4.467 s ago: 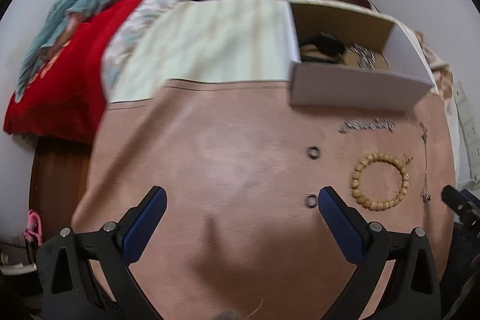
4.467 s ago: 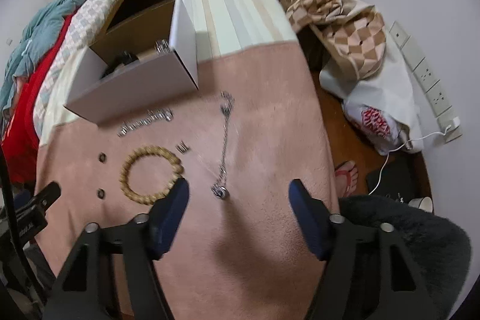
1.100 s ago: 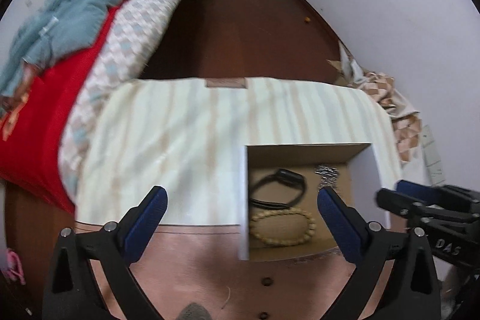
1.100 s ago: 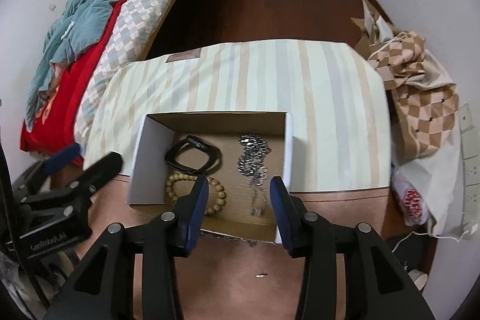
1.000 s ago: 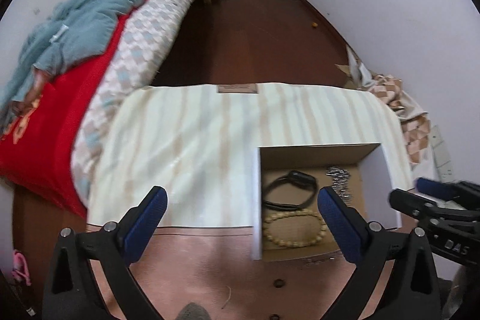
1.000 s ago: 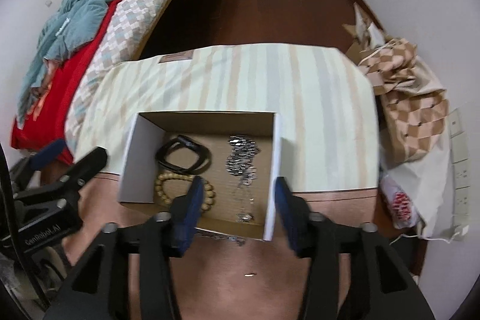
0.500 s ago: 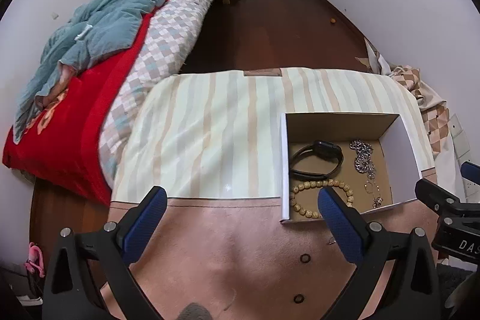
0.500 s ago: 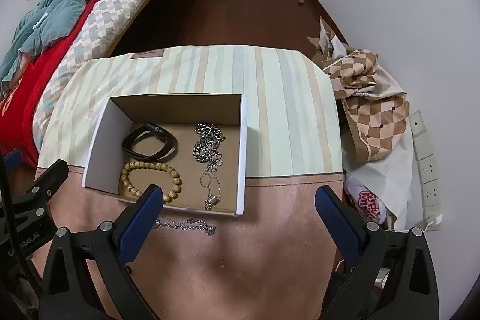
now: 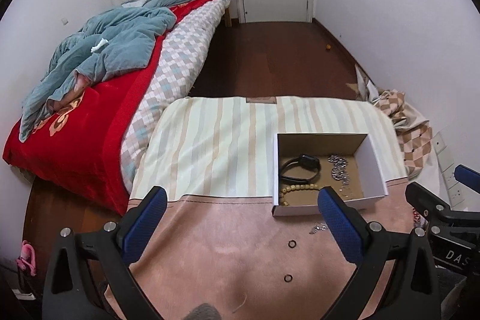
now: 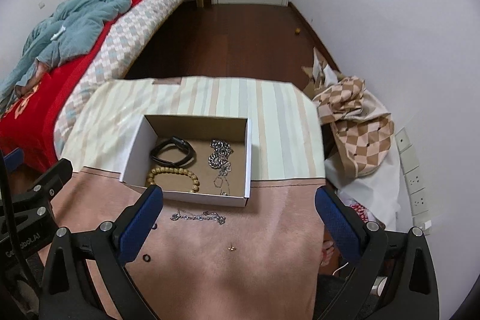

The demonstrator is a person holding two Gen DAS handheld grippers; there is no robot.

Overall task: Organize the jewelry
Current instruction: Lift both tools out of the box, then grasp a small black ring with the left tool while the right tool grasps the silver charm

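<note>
An open white cardboard box [image 10: 133, 153] [image 9: 372, 155] stands on the table and holds a black band [image 10: 172, 155], a wooden bead bracelet [image 10: 174, 174] and a silver chain [image 10: 222, 159]. In front of it on the pink cloth lie a silver bracelet [image 10: 198, 216], a tiny earring [image 10: 231, 248] and two dark rings [image 9: 291, 244] [image 9: 288, 278]. My left gripper [image 9: 240, 227] is open and empty, above the cloth left of the box. My right gripper [image 10: 238, 227] is open and empty, held above the silver bracelet.
The table has a striped cloth [image 9: 216, 146] behind the pink cloth [image 10: 240, 275]. A bed with a red and blue blanket [image 9: 90, 74] lies to the left. A checked fabric heap [image 10: 357, 125] and wall sockets [image 10: 414, 179] are at the right.
Both grippers have drawn back and up from the box. The right gripper stays wide open after opening about a second ago. The necklace and bead bracelet lie in the box.
</note>
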